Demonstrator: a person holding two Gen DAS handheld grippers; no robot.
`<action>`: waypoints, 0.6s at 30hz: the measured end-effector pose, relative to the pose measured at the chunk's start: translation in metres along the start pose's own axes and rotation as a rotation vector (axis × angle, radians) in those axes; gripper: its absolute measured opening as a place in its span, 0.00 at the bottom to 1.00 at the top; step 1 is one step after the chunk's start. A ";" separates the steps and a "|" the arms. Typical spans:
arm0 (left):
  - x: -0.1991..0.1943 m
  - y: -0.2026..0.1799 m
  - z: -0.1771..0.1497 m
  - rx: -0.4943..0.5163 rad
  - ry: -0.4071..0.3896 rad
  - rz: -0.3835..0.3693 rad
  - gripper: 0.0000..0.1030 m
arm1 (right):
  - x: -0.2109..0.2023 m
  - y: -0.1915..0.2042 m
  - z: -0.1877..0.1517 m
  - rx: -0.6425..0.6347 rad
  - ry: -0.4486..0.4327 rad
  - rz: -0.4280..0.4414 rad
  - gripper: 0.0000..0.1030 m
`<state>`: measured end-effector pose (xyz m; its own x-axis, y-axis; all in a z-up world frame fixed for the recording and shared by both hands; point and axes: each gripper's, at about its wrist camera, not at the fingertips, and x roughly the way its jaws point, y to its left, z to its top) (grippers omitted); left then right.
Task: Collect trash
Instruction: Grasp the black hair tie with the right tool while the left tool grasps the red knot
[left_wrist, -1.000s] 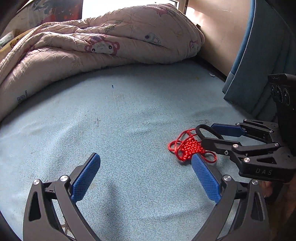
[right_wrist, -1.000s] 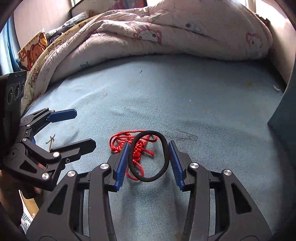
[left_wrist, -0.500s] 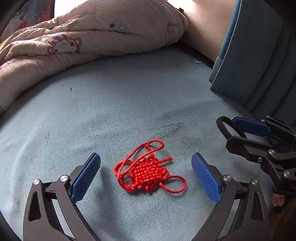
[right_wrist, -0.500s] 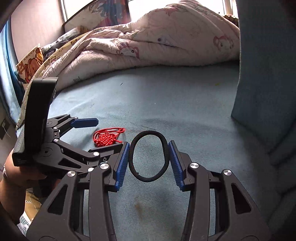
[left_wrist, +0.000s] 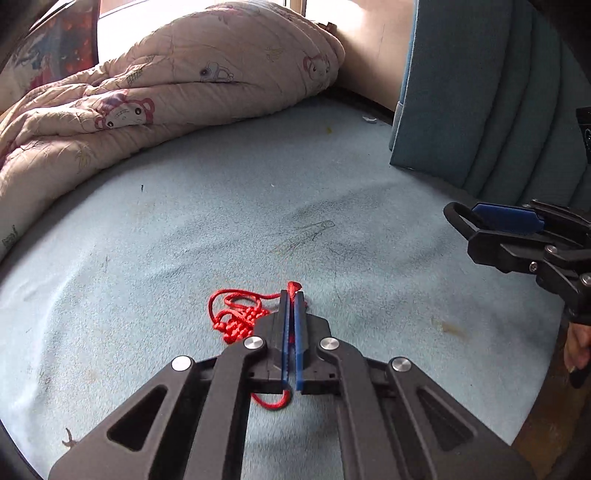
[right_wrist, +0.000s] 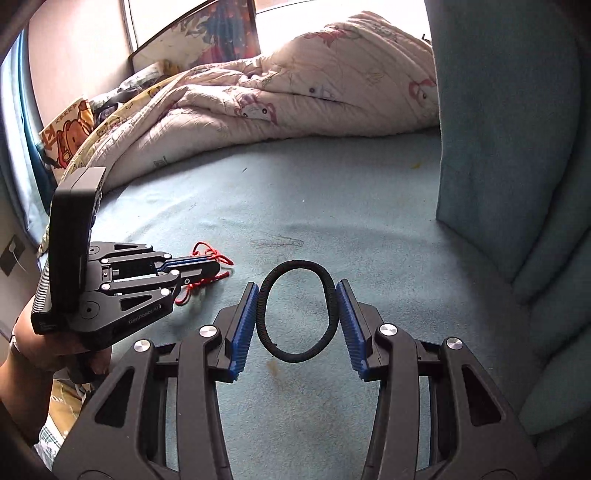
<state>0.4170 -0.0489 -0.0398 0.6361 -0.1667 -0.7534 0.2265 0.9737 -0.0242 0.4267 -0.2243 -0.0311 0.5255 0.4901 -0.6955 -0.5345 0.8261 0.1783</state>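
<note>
A red knotted cord (left_wrist: 238, 319) lies on the light blue bed sheet (left_wrist: 184, 229). My left gripper (left_wrist: 291, 295) is shut on the cord, with red loops showing left of and under the jaws. In the right wrist view the left gripper (right_wrist: 216, 266) sits low on the sheet at the left with the red cord (right_wrist: 207, 253) in its tips. My right gripper (right_wrist: 295, 291) is shut on a black hair tie (right_wrist: 297, 317) and holds it above the sheet. It shows at the right of the left wrist view (left_wrist: 465, 221).
A crumpled pink cartoon quilt (left_wrist: 166, 92) covers the far side of the bed. A blue padded cushion (left_wrist: 498, 92) stands at the right. Pillows (right_wrist: 70, 133) lie at the far left. The sheet has a yellowish stain (left_wrist: 448, 326).
My left gripper has closed on the red cord, which lay between its open jaws half a second ago. My right gripper has stayed shut on the hair tie.
</note>
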 end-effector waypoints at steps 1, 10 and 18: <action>-0.008 0.002 -0.004 -0.005 -0.008 0.002 0.01 | -0.002 0.006 -0.001 -0.006 -0.001 0.003 0.40; -0.093 0.021 -0.031 -0.040 -0.087 0.032 0.01 | -0.029 0.071 -0.019 -0.083 -0.006 0.047 0.39; -0.173 0.023 -0.057 -0.047 -0.161 0.049 0.01 | -0.068 0.120 -0.037 -0.124 -0.032 0.062 0.39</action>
<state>0.2700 0.0113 0.0526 0.7564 -0.1384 -0.6393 0.1602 0.9868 -0.0240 0.3023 -0.1685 0.0122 0.5087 0.5499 -0.6625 -0.6434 0.7540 0.1319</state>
